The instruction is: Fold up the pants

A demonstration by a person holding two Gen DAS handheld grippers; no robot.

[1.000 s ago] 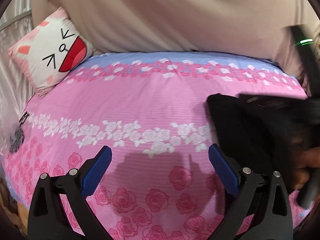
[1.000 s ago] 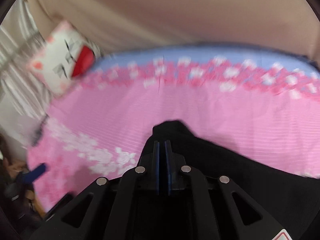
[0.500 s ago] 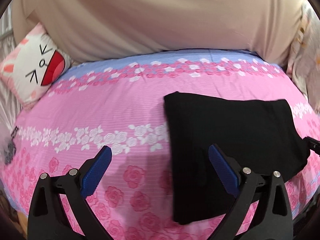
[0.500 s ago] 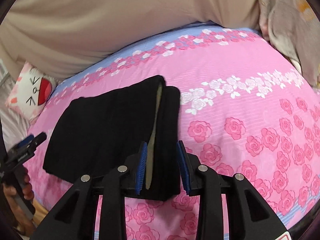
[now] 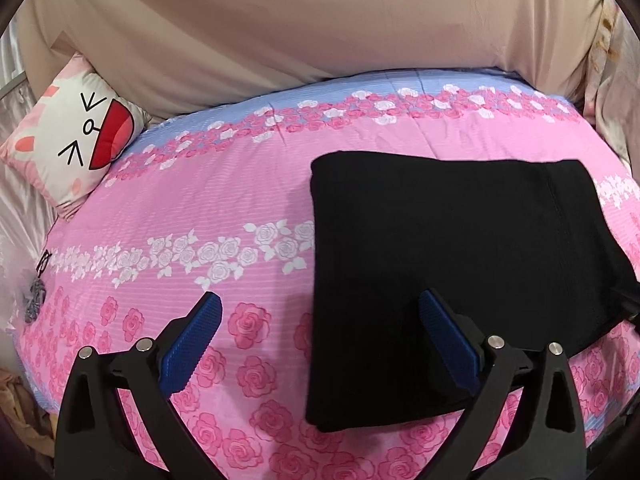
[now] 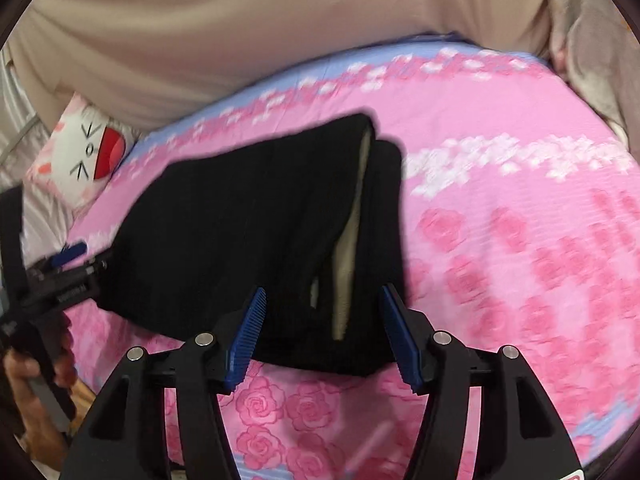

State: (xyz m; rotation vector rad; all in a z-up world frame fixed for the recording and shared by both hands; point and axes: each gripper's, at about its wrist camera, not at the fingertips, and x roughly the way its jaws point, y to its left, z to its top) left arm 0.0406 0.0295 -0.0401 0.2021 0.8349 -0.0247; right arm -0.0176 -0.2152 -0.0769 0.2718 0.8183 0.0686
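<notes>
On the bed: we see the folded black pants (image 5: 452,264) lying flat on the pink rose bedspread (image 5: 224,200).
Left gripper (image 5: 320,344): we hold it spread wide, empty.
Right gripper (image 6: 322,332): spread apart, gripping nothing, at the pants' near edge.

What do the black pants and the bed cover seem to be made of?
The pants: a thick, matte black knit, apparently lined with pale fleece, which shows at the open edge. The bed cover: thin printed woven fabric, probably cotton or a blend, with fine ribbed stripes and a rose print, not glossy.
</notes>
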